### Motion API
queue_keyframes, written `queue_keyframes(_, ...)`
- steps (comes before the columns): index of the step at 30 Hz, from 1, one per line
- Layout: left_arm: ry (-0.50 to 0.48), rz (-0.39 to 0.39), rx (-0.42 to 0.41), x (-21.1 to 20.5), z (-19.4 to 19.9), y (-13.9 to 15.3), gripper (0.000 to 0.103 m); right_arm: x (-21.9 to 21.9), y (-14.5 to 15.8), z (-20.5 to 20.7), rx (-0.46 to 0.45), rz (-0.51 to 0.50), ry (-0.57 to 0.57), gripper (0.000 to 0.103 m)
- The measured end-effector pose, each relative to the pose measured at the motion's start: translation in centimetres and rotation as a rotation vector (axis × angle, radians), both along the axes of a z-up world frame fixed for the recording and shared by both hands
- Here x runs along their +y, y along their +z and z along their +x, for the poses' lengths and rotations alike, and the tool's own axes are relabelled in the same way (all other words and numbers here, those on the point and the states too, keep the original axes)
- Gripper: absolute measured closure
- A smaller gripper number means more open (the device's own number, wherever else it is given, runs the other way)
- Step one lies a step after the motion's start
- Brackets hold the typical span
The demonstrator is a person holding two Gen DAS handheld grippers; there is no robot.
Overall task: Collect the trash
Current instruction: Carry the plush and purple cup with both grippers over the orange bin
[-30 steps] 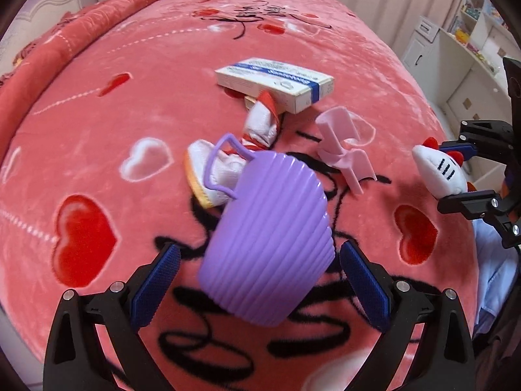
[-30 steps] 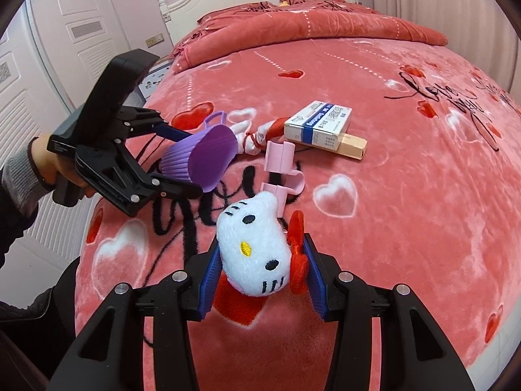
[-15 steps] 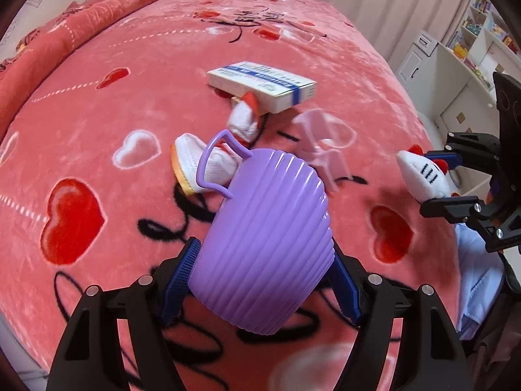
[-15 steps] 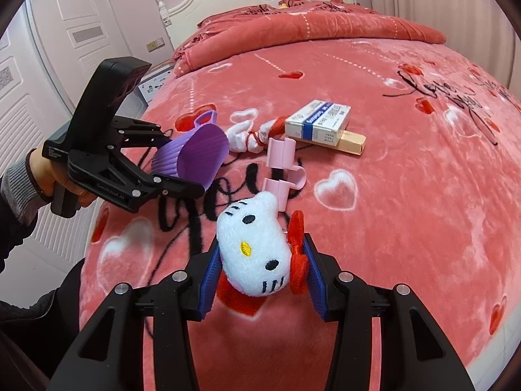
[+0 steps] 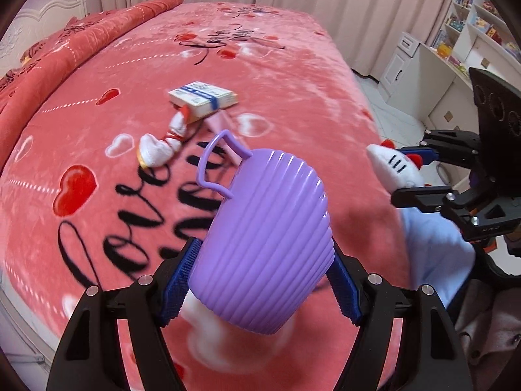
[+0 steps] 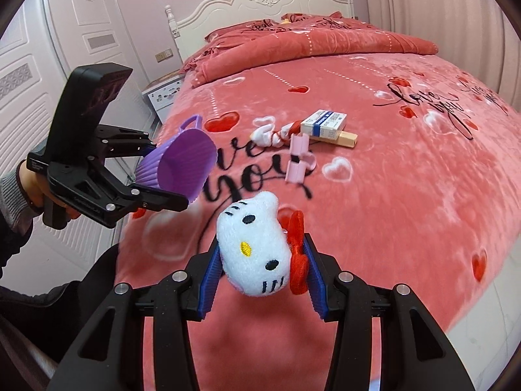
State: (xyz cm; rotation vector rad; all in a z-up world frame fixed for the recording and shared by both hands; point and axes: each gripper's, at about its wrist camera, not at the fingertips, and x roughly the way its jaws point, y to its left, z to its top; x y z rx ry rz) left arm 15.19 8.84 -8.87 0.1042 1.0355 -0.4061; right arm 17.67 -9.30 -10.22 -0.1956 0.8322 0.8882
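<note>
My left gripper [image 5: 260, 280] is shut on a ribbed purple toy basket [image 5: 267, 238] with a loop handle, held above the near edge of the pink bed; it also shows in the right wrist view [image 6: 182, 166], lying on its side with its mouth toward the right. My right gripper [image 6: 260, 273] is shut on a white plush cat head [image 6: 254, 251] with a red bow, held above the bed edge to the right of the basket; the plush also shows in the left wrist view [image 5: 397, 169].
On the pink heart-print blanket [image 6: 407, 195] lie a white-and-blue box [image 5: 203, 97], a white and red sock [image 5: 162, 146] and a pink plastic clip [image 6: 299, 159]. A white desk and shelves [image 5: 449, 55] stand right of the bed; a white door [image 6: 32, 104] is on the left.
My left gripper closed on the purple basket and lifted it off the blanket, pulling back toward the bed edge. My right gripper rose with the plush and tilted it.
</note>
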Motion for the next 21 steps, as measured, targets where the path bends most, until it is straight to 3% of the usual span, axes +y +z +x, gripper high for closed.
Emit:
queue_keyframes(10,-0.043,0.007,-0.024,-5.0,-6.4,1.7,0.028,-4.8,1.1,-7.0,-0.003,0.04,-0.026,0.056)
queue_keyframes(21,-0.193,0.035,-0.065,-13.3,-7.6,3.2,0.028,-12.5,2.6,-10.9,-0.045,0.096,-0.158,0.056)
